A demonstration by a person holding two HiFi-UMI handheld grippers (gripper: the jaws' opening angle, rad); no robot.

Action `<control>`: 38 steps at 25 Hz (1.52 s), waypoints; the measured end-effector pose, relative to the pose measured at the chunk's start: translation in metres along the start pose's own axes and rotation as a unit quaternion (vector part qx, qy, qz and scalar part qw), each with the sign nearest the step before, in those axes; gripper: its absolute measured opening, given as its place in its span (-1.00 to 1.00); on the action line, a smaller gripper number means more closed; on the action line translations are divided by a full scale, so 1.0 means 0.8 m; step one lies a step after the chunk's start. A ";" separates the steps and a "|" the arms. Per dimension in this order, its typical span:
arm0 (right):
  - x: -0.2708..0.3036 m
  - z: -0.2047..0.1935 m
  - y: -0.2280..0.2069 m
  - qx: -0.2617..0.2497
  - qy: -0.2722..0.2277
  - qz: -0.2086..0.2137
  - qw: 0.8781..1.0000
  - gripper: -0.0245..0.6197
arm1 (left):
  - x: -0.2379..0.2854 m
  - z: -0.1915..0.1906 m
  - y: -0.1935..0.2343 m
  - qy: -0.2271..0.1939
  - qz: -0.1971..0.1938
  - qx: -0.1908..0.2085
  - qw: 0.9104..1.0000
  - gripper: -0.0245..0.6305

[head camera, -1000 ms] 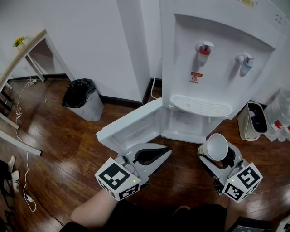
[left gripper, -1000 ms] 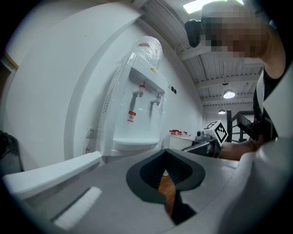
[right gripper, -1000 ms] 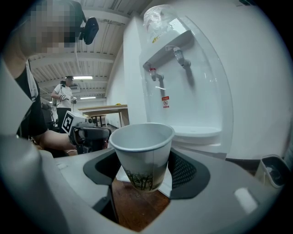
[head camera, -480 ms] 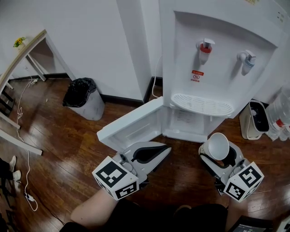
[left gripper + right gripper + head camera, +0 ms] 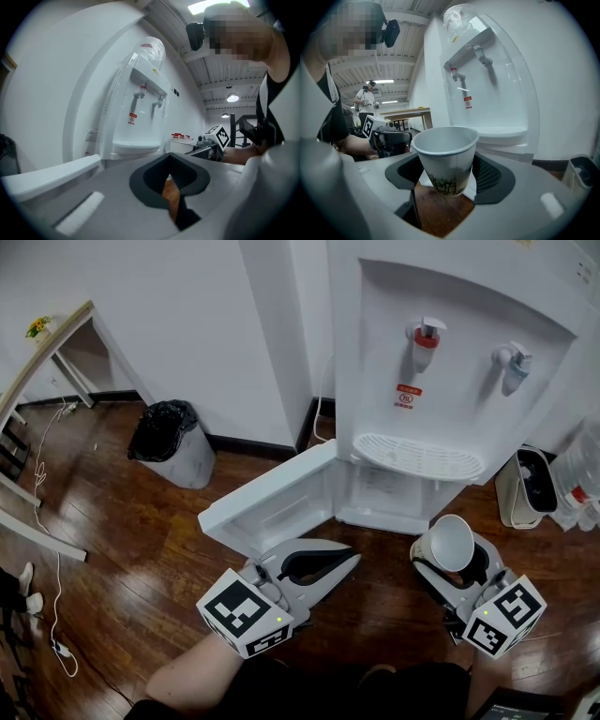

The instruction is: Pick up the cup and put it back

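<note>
A white paper cup (image 5: 448, 542) with a dark plant print sits upright between the jaws of my right gripper (image 5: 450, 563), which is shut on it, low in front of the white water dispenser (image 5: 450, 362). In the right gripper view the cup (image 5: 446, 159) is empty and fills the middle, and the right gripper (image 5: 447, 177) clasps its lower half. My left gripper (image 5: 345, 561) is shut with nothing in it and points toward the dispenser's open lower cabinet (image 5: 384, 493). The left gripper (image 5: 169, 161) view shows its jaws meeting, with wood floor through the gap.
The cabinet door (image 5: 272, 498) is swung open to the left, just ahead of the left gripper. A drip tray (image 5: 415, 458) sits under the two taps. A bin with a black bag (image 5: 172, 444) stands at the left wall. A small bin (image 5: 523, 488) and water bottles (image 5: 581, 474) stand to the right.
The left gripper has drifted slightly to the right. The right gripper and the cup have kept their place.
</note>
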State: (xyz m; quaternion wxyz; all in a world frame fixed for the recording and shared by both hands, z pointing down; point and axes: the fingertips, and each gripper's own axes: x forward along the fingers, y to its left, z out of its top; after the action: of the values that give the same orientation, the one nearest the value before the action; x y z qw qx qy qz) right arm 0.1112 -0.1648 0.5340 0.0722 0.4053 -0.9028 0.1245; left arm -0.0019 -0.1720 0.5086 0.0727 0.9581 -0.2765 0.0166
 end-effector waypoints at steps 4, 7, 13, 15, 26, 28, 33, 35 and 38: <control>0.001 -0.001 0.002 -0.004 0.003 0.001 1.000 0.08 | -0.001 -0.002 0.011 -0.002 0.014 -0.013 1.000 -0.92; 0.003 0.000 0.001 0.001 0.002 0.000 1.000 0.08 | -0.003 -0.003 0.016 -0.002 0.019 -0.019 1.000 -0.92; 0.006 -0.003 -0.002 0.017 0.002 0.002 1.000 0.08 | 0.000 -0.016 0.018 0.014 0.026 -0.018 0.999 -0.92; 0.006 -0.005 -0.004 0.016 0.001 -0.001 1.000 0.08 | -0.002 -0.017 0.020 0.015 0.026 -0.020 0.999 -0.92; 0.001 -0.005 -0.007 -0.009 0.009 -0.009 1.000 0.08 | -0.003 -0.033 0.033 0.025 0.045 -0.031 0.998 -0.92; 0.001 -0.006 -0.008 -0.009 0.010 -0.010 1.000 0.08 | -0.001 -0.032 0.031 0.024 0.042 -0.029 0.998 -0.92; 0.002 -0.013 -0.015 -0.003 0.010 -0.014 1.000 0.08 | 0.000 -0.034 0.030 0.029 0.039 -0.026 0.998 -0.92; 0.004 -0.020 -0.019 0.000 0.013 -0.015 1.000 0.08 | -0.001 -0.034 0.030 0.030 0.038 -0.026 0.998 -0.92; 0.012 -0.038 -0.031 0.006 0.023 -0.017 1.000 0.08 | -0.002 -0.033 0.028 0.030 0.035 -0.023 0.999 -0.92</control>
State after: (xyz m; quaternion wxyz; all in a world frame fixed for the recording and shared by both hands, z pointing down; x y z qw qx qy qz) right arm 0.1242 -0.1788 0.5690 0.0923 0.4179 -0.8933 0.1373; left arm -0.0151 -0.1858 0.5376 0.1021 0.9449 -0.3081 0.0419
